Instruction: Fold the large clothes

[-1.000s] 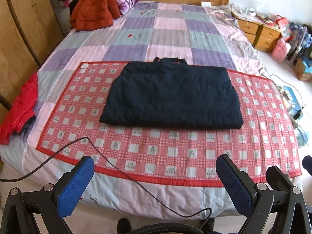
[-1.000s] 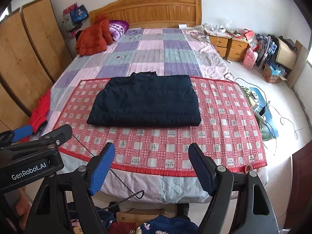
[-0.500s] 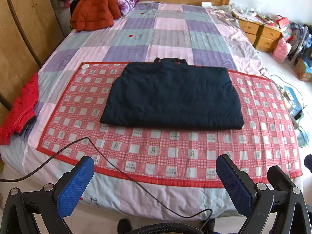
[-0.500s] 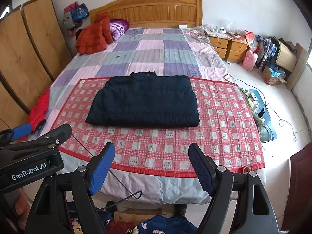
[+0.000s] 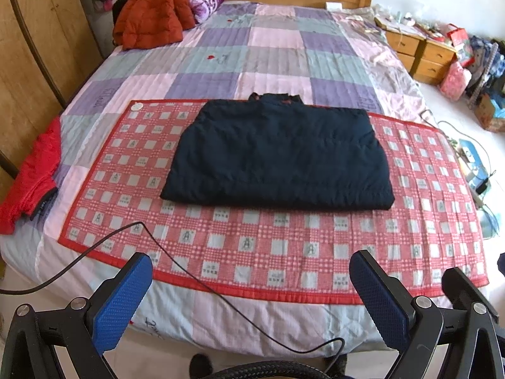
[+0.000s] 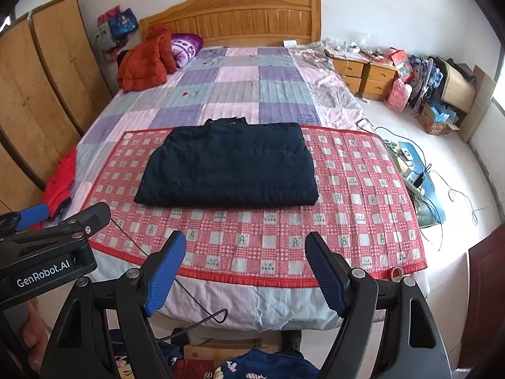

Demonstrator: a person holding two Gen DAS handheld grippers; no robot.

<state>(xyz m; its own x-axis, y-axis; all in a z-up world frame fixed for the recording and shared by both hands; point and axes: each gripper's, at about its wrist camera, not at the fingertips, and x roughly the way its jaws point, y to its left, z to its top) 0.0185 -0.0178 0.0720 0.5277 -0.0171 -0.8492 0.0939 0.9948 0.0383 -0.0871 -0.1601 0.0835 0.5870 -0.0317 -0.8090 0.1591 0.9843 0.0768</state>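
A dark navy padded jacket (image 5: 279, 154) is seen lying folded into a flat, roughly rectangular bundle on a red-and-white checked mat (image 5: 271, 246), which is spread across the near part of the bed (image 5: 284, 47). The jacket's collar (image 5: 277, 98) is turned toward the headboard and slightly overlaps the mat's far edge. The near edge is formed by a thick, rounded fold, and the left side is slanted outward toward the bottom corner. Faint quilting lines are visible across the matte fabric, and small reddish marks are seen at the collar.

In the right wrist view the same jacket (image 6: 228, 167) is shown centred on the mat (image 6: 347, 221).

The left tongs (image 5: 252, 293) are held spread wide, well short of the jacket, above the foot of the bed, with nothing between the blue pads. The right tongs (image 6: 246, 271) are likewise held spread and empty. A thin black cable (image 5: 176, 265) is draped over the mat's near left corner.
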